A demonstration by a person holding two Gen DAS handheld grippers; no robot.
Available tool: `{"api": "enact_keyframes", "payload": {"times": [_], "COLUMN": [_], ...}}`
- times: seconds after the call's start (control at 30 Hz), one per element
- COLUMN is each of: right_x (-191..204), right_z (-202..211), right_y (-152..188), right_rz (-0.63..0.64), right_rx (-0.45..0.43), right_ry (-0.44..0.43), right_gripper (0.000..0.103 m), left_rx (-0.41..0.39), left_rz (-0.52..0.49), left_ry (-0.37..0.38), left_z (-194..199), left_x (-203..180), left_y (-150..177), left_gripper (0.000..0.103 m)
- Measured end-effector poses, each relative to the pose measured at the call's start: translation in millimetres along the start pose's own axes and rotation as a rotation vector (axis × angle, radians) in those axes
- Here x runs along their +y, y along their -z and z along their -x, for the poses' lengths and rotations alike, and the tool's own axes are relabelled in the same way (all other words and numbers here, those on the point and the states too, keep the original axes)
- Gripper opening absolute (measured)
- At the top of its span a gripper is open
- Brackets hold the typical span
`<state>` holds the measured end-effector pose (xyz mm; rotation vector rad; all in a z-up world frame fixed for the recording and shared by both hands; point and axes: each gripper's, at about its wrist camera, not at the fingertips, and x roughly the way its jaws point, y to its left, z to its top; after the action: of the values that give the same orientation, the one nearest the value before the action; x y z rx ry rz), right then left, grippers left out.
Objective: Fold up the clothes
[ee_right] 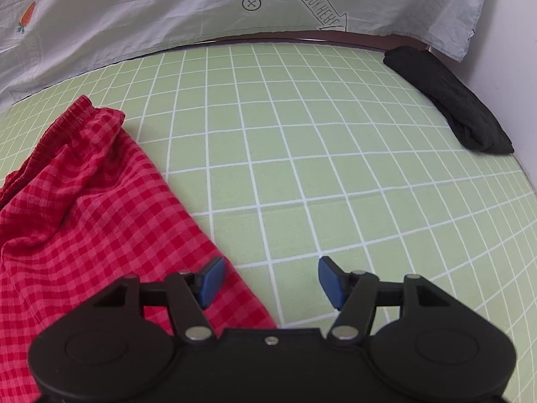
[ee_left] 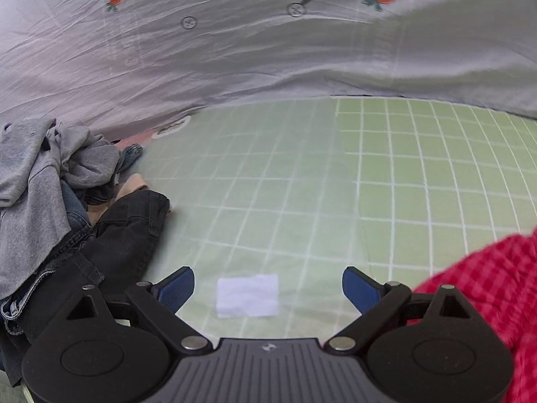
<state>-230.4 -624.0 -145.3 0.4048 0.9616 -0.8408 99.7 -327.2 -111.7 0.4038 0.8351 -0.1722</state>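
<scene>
A: Both jaws gape, gripping nothing; the red checked cotton shorts (ee_right: 84, 201) lie at the frame's left, under the right gripper (ee_right: 268, 280).

B: The left gripper (ee_left: 268, 288) risks pinching only 1 layer, so the fold skews.

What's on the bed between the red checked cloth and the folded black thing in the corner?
Nothing. In the right wrist view, only bare green grid-patterned sheet lies between the red checked garment and the folded black garment.

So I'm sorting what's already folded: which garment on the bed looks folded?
The black garment at the bed's far right edge: a compact, neat bundle. The red checked one lies spread loose, and the pile is crumpled.
</scene>
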Motion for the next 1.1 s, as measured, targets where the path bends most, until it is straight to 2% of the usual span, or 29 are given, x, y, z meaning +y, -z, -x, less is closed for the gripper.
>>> {"api": "enact_keyframes", "payload": {"times": [0.1,0.17,0.27,0.37,0.53,0.6,0.7,0.87,0.93,1.1], "right_x": [4.5,11.0,24.8,39.9,65.7,70.1,73.5,66.3,64.3,60.5], "right_z": [6.3,12.2,15.3,9.2,9.0,11.0,11.8,16.4,19.3,20.4], "right_y": [-5.9,-12.8,-23.1,-32.3,-43.6,-43.2,-36.7,-22.8,-16.3,-3.4], "right_rz": [-0.009,0.017,0.061,0.086,0.152,0.172,0.198,0.189,0.196,0.195], "right_rx": [-0.039,-0.072,-0.106,-0.102,-0.120,-0.130,-0.132,-0.117,-0.115,-0.097], "right_ry": [0.001,-0.005,-0.020,-0.060,-0.101,-0.128,-0.157,-0.187,-0.189,-0.184], "right_gripper": [0.062,0.062,0.062,0.062,0.062,0.062,0.062,0.062,0.062,0.062], "left_rx": [-0.011,-0.020,-0.008,0.036,0.074,0.044,-0.011,-0.119,-0.159,-0.253], "left_rz": [0.147,0.169,0.067,-0.026,-0.056,-0.099,-0.132,-0.331,-0.434,-0.676], "left_ry": [-0.052,-0.004,0.069,0.086,0.079,0.067,0.089,0.065,0.077,0.076], "left_z": [-10.2,-8.1,-0.5,12.3,35.0,47.2,66.5,89.3,94.4,94.2], "left_x": [24.8,34.2,25.0,7.3,-1.4,-3.3,-5.0,-31.3,-46.7,-84.6], "left_y": [-19.9,-19.8,-1.9,28.6,66.2,74.8,85.6,104.9,111.8,124.8], "left_gripper": [0.095,0.095,0.095,0.095,0.089,0.081,0.079,0.076,0.072,0.068]}}
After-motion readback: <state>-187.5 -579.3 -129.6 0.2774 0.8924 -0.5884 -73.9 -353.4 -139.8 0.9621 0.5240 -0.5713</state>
